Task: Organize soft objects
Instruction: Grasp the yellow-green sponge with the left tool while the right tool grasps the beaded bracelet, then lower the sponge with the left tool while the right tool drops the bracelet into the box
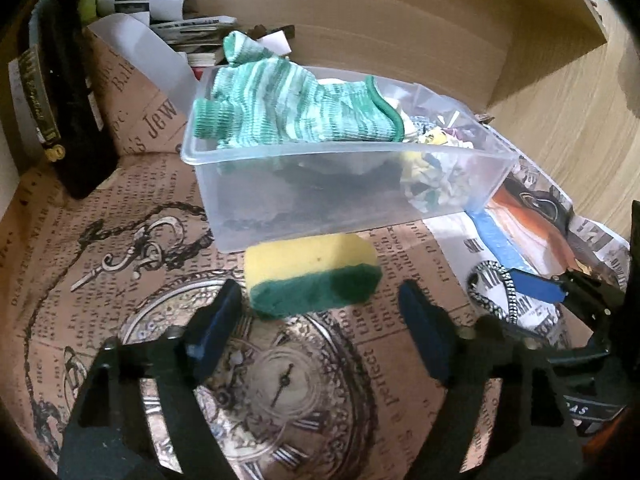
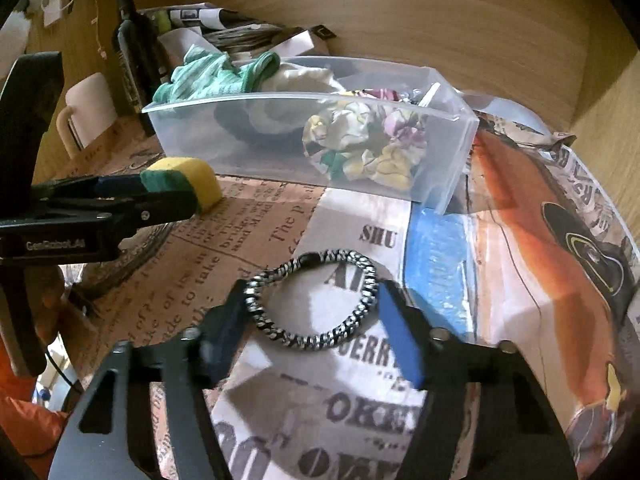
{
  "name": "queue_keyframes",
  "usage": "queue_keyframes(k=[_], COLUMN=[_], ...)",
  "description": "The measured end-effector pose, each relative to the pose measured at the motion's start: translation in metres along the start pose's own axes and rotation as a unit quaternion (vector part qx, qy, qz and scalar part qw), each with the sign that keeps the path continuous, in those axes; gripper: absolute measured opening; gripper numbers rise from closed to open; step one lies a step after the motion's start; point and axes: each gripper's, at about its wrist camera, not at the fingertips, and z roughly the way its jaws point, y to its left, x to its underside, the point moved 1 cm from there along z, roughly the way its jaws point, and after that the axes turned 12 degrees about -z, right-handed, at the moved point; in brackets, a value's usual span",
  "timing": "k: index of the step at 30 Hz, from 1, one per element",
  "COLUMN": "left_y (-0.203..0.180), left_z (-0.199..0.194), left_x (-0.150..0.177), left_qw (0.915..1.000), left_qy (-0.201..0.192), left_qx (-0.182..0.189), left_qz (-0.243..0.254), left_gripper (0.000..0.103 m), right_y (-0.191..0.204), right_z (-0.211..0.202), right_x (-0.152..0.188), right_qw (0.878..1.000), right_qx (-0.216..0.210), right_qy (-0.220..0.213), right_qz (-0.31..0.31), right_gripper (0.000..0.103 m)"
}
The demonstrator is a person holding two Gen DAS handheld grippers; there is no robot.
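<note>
A yellow and green sponge (image 1: pixel 312 276) lies on the printed paper just in front of a clear plastic bin (image 1: pixel 340 184). My left gripper (image 1: pixel 320 300) is open, its fingers on either side of the sponge's near end. A green striped glove (image 1: pixel 292 108) hangs over the bin's rim, with crumpled cloth (image 2: pixel 368 148) inside. My right gripper (image 2: pixel 312 304) is open around a black-and-white braided bracelet (image 2: pixel 312 300) that lies on newspaper. In the right wrist view the sponge (image 2: pixel 188 180) sits at the left gripper's tip (image 2: pixel 168 196).
A dark bottle (image 1: pixel 68 92) stands at the left near folded papers (image 1: pixel 168 12). A white mug (image 2: pixel 86 112) is at the far left. Wooden walls (image 1: pixel 440 32) close the back and right. Newspaper sheets (image 2: pixel 540 220) cover the surface.
</note>
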Motion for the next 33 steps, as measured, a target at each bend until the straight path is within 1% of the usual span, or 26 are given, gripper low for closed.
queue_keyframes(k=[1,2,3,4,5,6,7,10,16,19,23,26,28,30,32,33], left_y=[-0.001,-0.003,-0.004,-0.005,-0.007,-0.007,-0.008,-0.01,-0.015,-0.015,-0.017,-0.017,-0.018,-0.017,-0.014,-0.012], left_z=[0.001,0.002,0.003,0.003,0.003,0.002,0.002,-0.001,-0.021,-0.028,-0.035,-0.037,-0.037,-0.032,-0.027,-0.023], left_x=[0.0,0.0,0.001,0.001,0.002,0.002,0.002,0.003,-0.001,-0.003,-0.005,-0.004,-0.003,-0.004,-0.006,-0.008], left_qw=[1.0,1.0,1.0,0.9999,0.9998,0.9998,0.9996,0.9993,0.9987,0.9981,0.9976,0.9974,0.9976,0.9981,0.9983,0.9987], left_qy=[0.001,0.002,0.003,0.004,0.006,0.008,0.01,0.01,-0.012,-0.021,-0.03,-0.031,-0.032,-0.021,-0.012,-0.007], left_qx=[0.002,0.005,0.008,0.012,0.016,0.02,0.025,0.036,0.048,0.055,0.058,0.059,0.052,0.049,0.051,0.048], left_qz=[0.0,0.001,0.002,0.004,0.005,0.006,0.006,0.006,0.015,0.02,0.024,0.027,0.031,0.031,0.025,0.019], left_gripper=[0.068,0.065,0.059,0.05,0.046,0.039,0.035,0.029,0.02,0.017,0.017,0.017,0.018,0.019,0.025,0.033], right_y=[-0.001,-0.002,-0.003,-0.005,-0.006,-0.006,-0.007,-0.007,-0.009,-0.014,-0.022,-0.027,-0.032,-0.036,-0.038,-0.038], right_z=[0.0,0.0,0.0,-0.001,-0.002,-0.002,-0.002,-0.001,-0.011,-0.021,-0.033,-0.037,-0.039,-0.039,-0.039,-0.039], right_x=[0.0,0.0,0.0,0.001,0.001,0.001,0.001,0.0,-0.001,-0.006,-0.013,-0.019,-0.021,-0.022,-0.023,-0.024], right_qw=[1.0,1.0,1.0,1.0,1.0,1.0,1.0,1.0,0.999,0.998,0.997,0.996,0.996,0.995,0.995,0.995], right_qx=[0.001,0.001,0.002,0.0,-0.001,-0.001,0.0,0.003,0.015,0.02,0.031,0.037,0.041,0.045,0.046,0.046], right_qy=[-0.002,-0.003,-0.004,-0.005,-0.006,-0.007,-0.008,-0.009,-0.028,-0.044,-0.063,-0.072,-0.076,-0.077,-0.078,-0.079], right_qz=[0.002,0.004,0.006,0.009,0.01,0.012,0.013,0.017,0.022,0.027,0.032,0.034,0.036,0.037,0.039,0.04], right_gripper=[0.046,0.04,0.037,0.032,0.026,0.024,0.019,0.009,0.007,0.007,0.007,0.007,0.008,0.007,0.008,0.008])
